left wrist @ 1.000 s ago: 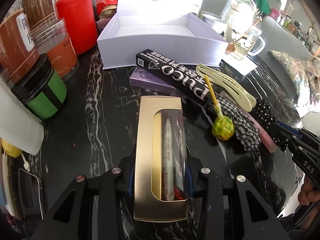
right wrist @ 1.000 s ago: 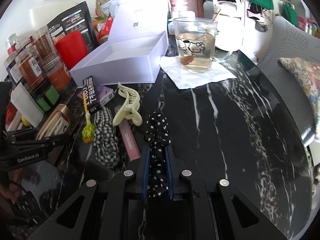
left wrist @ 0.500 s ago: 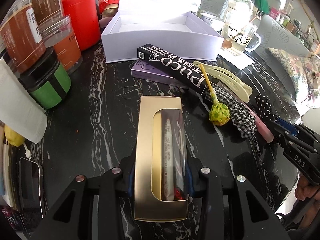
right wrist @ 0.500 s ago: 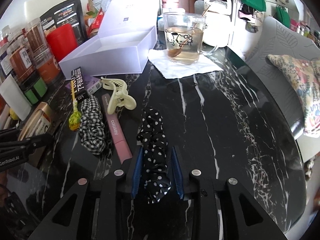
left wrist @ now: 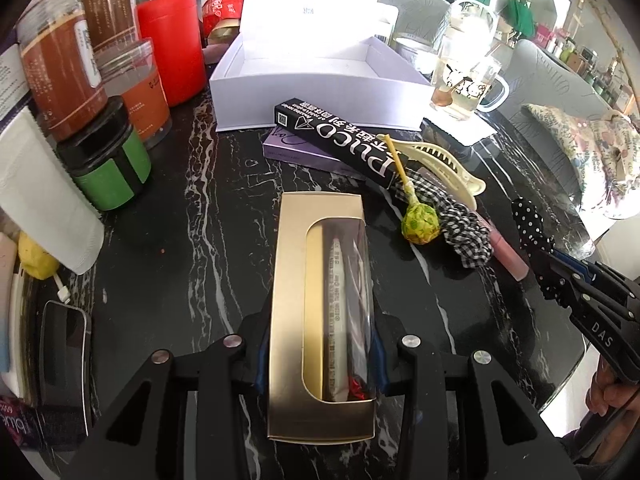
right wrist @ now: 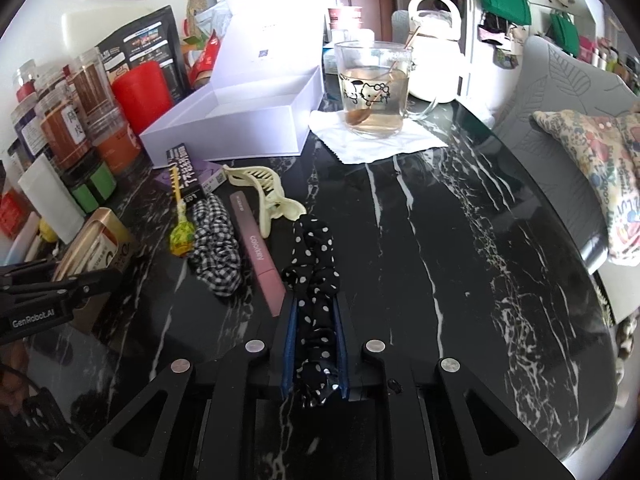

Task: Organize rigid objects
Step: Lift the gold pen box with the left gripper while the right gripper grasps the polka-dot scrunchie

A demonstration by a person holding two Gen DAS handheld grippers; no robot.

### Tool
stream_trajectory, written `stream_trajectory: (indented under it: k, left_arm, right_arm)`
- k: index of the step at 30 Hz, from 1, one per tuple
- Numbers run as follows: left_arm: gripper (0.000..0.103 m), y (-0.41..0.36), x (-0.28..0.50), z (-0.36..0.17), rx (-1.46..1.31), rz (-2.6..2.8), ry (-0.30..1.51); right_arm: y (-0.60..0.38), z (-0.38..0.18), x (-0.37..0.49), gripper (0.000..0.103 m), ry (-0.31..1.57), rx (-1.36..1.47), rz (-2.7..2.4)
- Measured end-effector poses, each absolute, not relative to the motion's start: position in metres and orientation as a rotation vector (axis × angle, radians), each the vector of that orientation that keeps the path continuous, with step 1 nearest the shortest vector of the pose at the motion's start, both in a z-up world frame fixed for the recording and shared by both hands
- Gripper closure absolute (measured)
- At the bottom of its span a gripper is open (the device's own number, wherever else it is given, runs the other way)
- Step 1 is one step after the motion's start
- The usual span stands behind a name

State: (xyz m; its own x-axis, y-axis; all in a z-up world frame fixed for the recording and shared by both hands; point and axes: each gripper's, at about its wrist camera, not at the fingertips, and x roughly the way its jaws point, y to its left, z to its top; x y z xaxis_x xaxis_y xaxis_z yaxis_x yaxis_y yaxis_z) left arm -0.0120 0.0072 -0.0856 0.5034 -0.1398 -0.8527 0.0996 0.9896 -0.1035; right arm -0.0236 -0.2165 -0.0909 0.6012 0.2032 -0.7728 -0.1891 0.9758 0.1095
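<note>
Along the left edge of the black marble tabletop (left wrist: 192, 208) stand jars, among them a green-banded jar (left wrist: 106, 168), and behind them a red canister (left wrist: 172, 44). None of these looks like part of the sorting.

Just right of them, the left gripper (left wrist: 320, 344) is clamped on a gold window box (left wrist: 320, 300), its pads pressing the long sides near the box's near end. The box points away from the camera toward the open white box (left wrist: 316, 92) at the far side of the tabletop, whose tray looks empty. I judge this to be the carrying step: a rigid item is in hand and on its way to the white box.

Between the two lies a small heap: a black PUCO carton (left wrist: 336, 136) on a flat purple packet (left wrist: 300, 150), a lollipop (left wrist: 418, 224), a cream hair claw (left wrist: 444, 164), a checked scrunchie (right wrist: 216, 248) and a pink tube (right wrist: 256, 252). The next move calls for lifting the gold box clear over that heap and lowering it flat inside the tray, not catching its front wall.

Toward the right, the right gripper (right wrist: 316, 344) has its jaws drawn almost together on a polka-dot scrunchie (right wrist: 314, 280), which trails forward onto the tabletop. Being soft, it probably belongs apart from the rigid things. A glass mug (right wrist: 372, 88) on a napkin stands far right of the white box.
</note>
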Motion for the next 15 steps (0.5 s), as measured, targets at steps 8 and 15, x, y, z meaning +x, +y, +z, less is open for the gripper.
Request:
stream_trajectory:
  k: [8, 15]
  left_arm:
    - [0.065, 0.01, -0.04, -0.071, -0.046, -0.114, 0.981]
    - [0.065, 0.009, -0.058, -0.057, -0.035, -0.09, 0.926]
  right_arm:
    - [-0.202, -0.075, -0.05, 0.087, 0.85, -0.005, 0.295]
    - [-0.19, -0.065, -0.067, 0.087, 0.818, -0.013, 0.355]
